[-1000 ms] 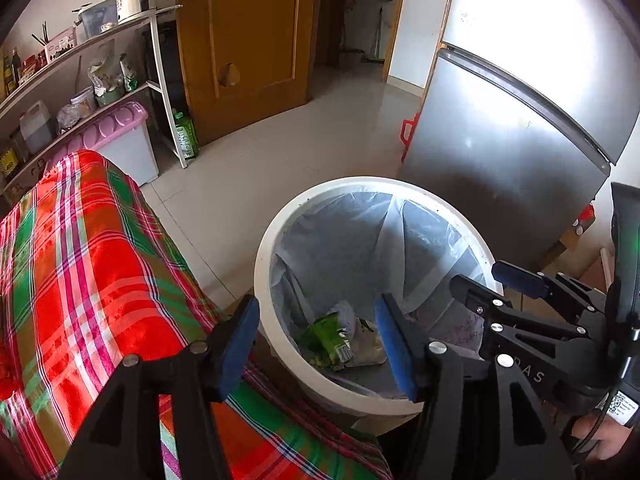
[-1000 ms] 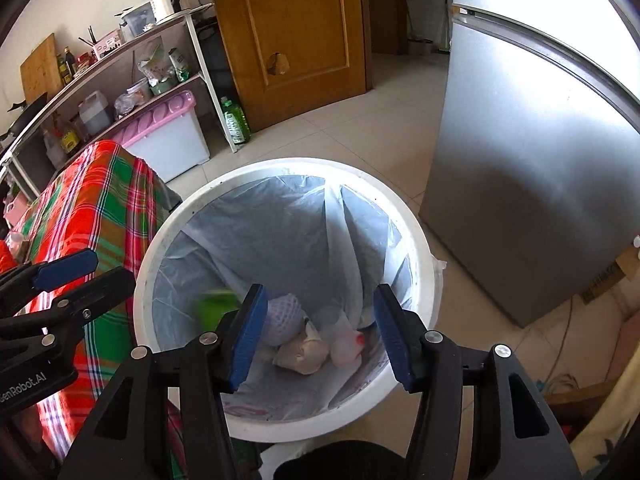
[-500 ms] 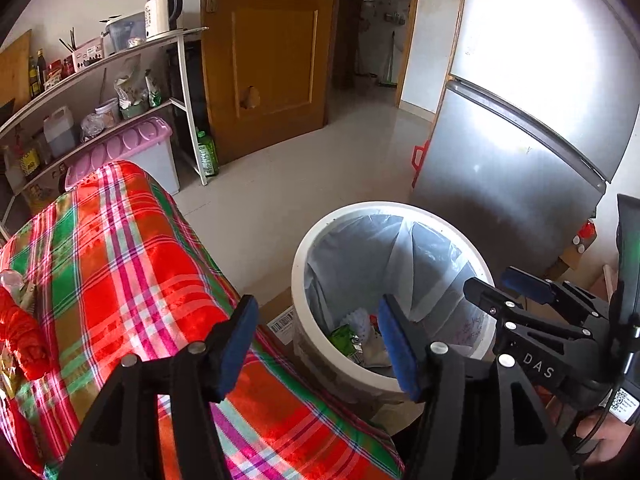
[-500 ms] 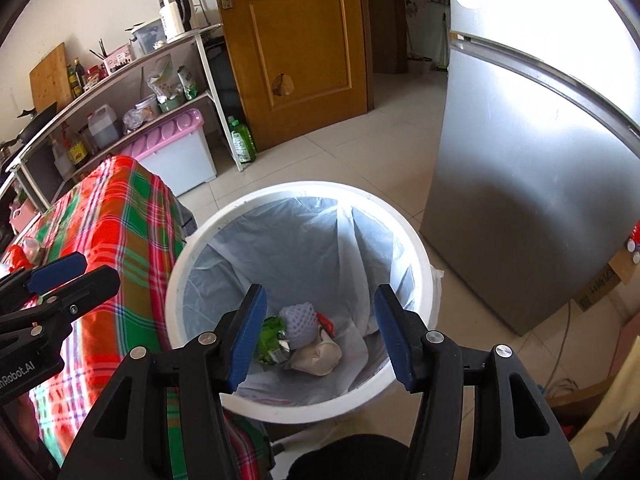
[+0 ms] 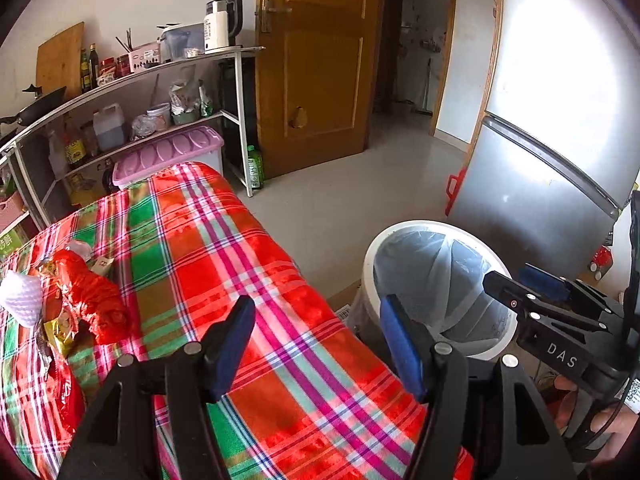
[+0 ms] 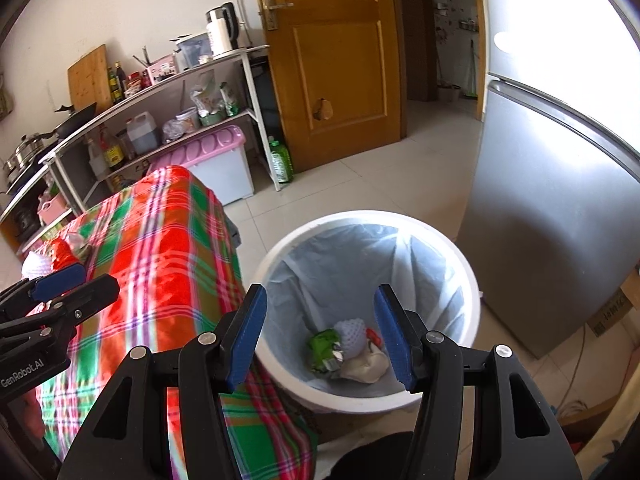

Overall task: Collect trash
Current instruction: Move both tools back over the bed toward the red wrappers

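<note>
While nothing lies between its blue pads, the left gripper (image 5: 318,344) is entered as empty, its jaws opening, and it hangs over the plaid tablecloth (image 5: 224,264) just beside the bin (image 5: 400,236); judged purpose, to be ready to close on the next piece. Right gripper (image 6: 320,332): likewise empty, jaws standing wide with nothing between them, poised above the near rim of the bin and looking down into it; a hand (image 5: 600,420) shows at its grip in the left view. Bin: white, round, lined with a pale translucent bag (image 6: 352,256), standing on the tiled floor hard against the table's end, so that trash need only be carried a short way off the cloth. Contents at the bin's bottom: a crumpled green wrapper (image 6: 324,346), a white foam fruit net (image 6: 352,332), a beige crumpled piece (image 6: 366,366), a small red scrap beside them; these count as collected. Remaining trash, well apart from the bin at the far end of the cloth: a red plastic bag (image 5: 94,300), a second white foam net (image 5: 22,298), yellowish wrappers (image 5: 60,330) beside it; a further red packet lies at the cloth's near-left edge. Beyond the bin: a silver refrigerator (image 6: 552,208) close behind it, a wooden door (image 6: 332,60) and a loaded shelf rack (image 5: 140,92) farther off. Judged status: task part done, table pile still to fetch.
</note>
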